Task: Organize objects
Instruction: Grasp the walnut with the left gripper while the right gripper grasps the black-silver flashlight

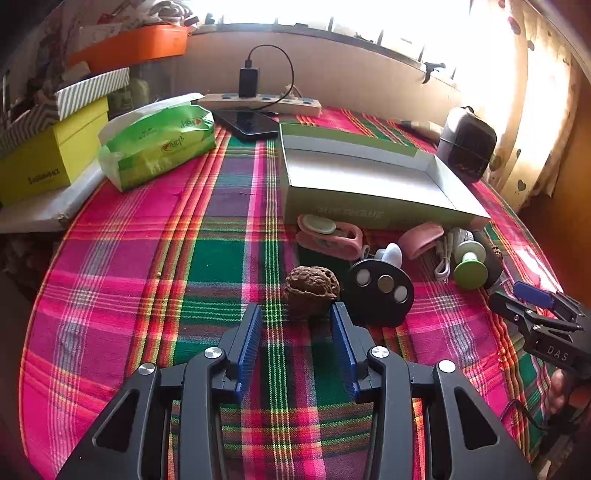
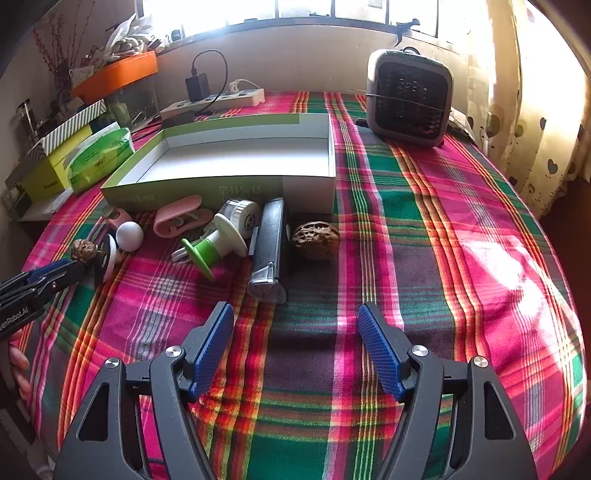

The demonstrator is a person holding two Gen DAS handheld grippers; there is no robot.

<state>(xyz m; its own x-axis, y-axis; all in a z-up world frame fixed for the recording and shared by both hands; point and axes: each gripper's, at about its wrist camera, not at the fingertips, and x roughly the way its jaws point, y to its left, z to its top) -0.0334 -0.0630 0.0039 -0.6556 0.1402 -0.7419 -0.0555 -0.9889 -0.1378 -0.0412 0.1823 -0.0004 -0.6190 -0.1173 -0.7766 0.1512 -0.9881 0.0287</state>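
Strong backlight from window point(image 1: 332, 14) straight ahead of both claws, blown out to pure white. Glare washing over curtain point(image 2: 535, 110) off to the right. Bright sun patch on plaid cloth point(image 2: 509, 266) ahead-right of right gripper point(image 2: 295, 321). Soft short shadows beneath left gripper point(image 1: 297, 314). Heavy fisheye bending at edges, dark vignette in corners. Centre sharp, periphery slightly soft.

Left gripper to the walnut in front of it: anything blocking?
Nothing visible. The left gripper is open, and the walnut sits just past its fingertips on bare tablecloth. The black disc lies close on the walnut's right, beside the approach line rather than in it.
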